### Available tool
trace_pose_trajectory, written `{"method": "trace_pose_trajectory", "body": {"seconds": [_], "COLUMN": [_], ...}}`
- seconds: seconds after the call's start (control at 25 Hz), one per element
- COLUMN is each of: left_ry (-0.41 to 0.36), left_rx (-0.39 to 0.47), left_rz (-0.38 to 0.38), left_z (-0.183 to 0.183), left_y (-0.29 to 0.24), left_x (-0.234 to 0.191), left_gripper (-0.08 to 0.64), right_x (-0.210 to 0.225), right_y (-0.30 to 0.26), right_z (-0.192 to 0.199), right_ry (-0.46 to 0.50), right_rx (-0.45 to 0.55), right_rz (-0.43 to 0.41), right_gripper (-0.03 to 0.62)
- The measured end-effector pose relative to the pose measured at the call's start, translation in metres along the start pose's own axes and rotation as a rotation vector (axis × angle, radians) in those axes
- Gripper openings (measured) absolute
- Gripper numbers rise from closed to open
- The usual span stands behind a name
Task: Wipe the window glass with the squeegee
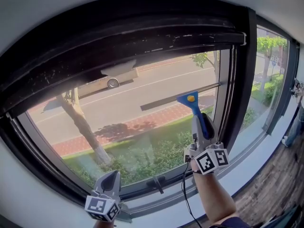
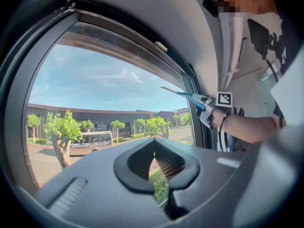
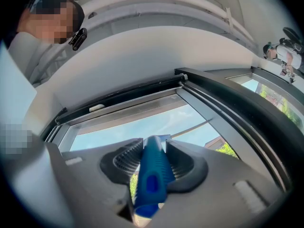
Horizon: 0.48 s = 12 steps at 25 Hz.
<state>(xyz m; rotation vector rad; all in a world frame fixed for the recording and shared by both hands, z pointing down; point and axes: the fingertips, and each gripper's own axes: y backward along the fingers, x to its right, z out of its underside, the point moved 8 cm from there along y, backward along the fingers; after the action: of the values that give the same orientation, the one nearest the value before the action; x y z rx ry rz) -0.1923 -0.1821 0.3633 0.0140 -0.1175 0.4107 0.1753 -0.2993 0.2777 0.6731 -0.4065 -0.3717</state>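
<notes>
The squeegee has a blue handle (image 1: 203, 122) and a long thin blade (image 1: 180, 95) lying slanted against the window glass (image 1: 118, 122), right of centre. My right gripper (image 1: 204, 133) is shut on the handle from below; in the right gripper view the blue handle (image 3: 153, 175) sits clamped between the ribbed pads, blade pointing up at the pane. My left gripper (image 1: 113, 175) hangs low by the bottom frame, shut and holding nothing. In the left gripper view its tips (image 2: 154, 141) meet, and the squeegee (image 2: 183, 95) shows far off to the right.
A dark window handle (image 1: 156, 183) sticks out of the lower frame between the grippers. A thick black mullion (image 1: 242, 80) stands just right of the squeegee, with another pane beyond. Wooden floor (image 1: 270, 184) lies at lower right, where a person (image 1: 297, 115) stands at the edge.
</notes>
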Motion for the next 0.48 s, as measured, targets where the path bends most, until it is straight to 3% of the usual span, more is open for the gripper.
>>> {"method": "trace_pose_trajectory", "body": {"seconds": [0.48], "left_ry": [0.005], "left_rx": [-0.006], "left_rz": [0.009], "left_z": [0.003], "left_y": [0.001], "left_x": [0.002], "left_gripper": [0.003], "right_x": [0.005], "right_y": [0.02], "right_z": [0.015], "right_ry": [-0.003], "right_rx": [-0.046], "right_rz": [0.017], "right_gripper": [0.15]}}
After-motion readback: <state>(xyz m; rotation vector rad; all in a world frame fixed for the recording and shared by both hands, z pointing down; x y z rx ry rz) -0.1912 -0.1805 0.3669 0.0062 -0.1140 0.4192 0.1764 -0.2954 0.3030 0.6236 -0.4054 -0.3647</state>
